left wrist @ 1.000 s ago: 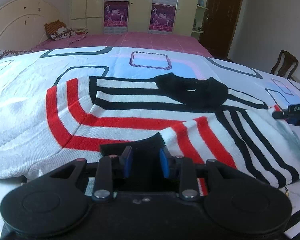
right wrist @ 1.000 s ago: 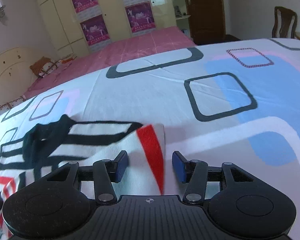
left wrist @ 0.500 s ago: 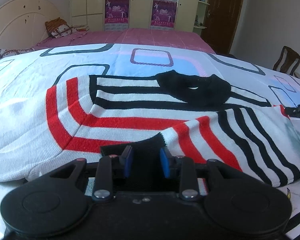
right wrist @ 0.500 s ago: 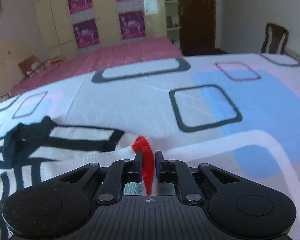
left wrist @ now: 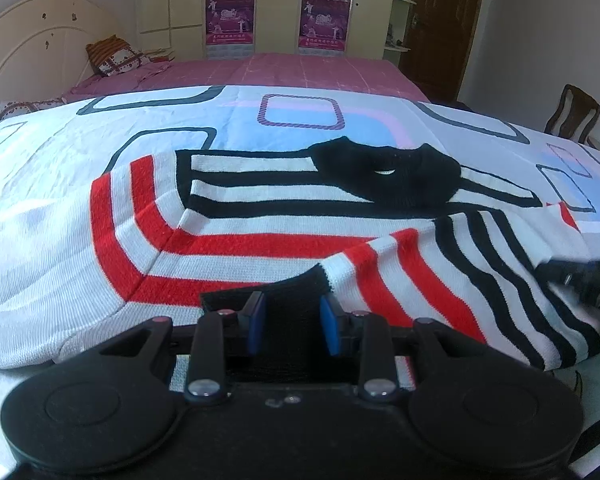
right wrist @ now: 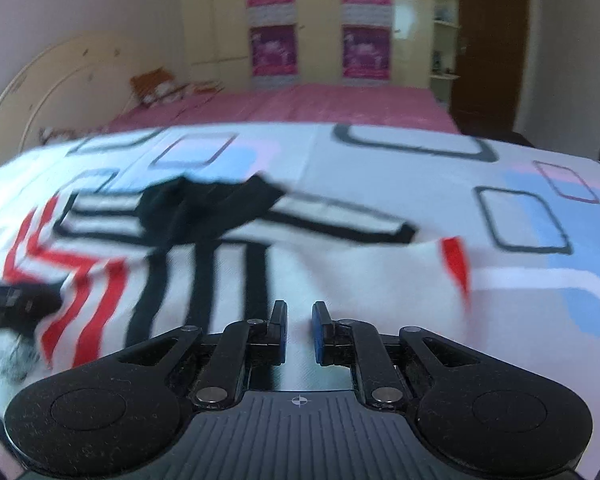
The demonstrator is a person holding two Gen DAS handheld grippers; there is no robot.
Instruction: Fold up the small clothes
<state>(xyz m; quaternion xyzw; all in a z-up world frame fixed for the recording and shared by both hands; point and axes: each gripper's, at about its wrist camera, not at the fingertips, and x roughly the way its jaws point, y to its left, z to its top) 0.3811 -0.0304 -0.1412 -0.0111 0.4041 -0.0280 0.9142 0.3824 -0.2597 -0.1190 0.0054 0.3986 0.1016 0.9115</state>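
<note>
Left wrist view: the left tool (left wrist: 291, 322) grips the black cuff (left wrist: 288, 292) of the striped sweater (left wrist: 228, 216), spread ahead on the bed (left wrist: 52, 148), collar farthest. The right tool (right wrist: 299, 326), slightly parted, grasps nothing; white knit lies directly beneath, making it nearer the sweater's right edge.

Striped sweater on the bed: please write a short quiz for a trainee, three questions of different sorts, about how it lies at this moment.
1. True or false: the collar of the sweater is red.
2. What lies between the pads of the left claw? A) black cuff B) red hem C) bare bedsheet
3. Fill in: in the left wrist view, the wooden chair stands near the ____ edge of the picture.

Key: 1 false, it is black; 2 A; 3 right.
</note>
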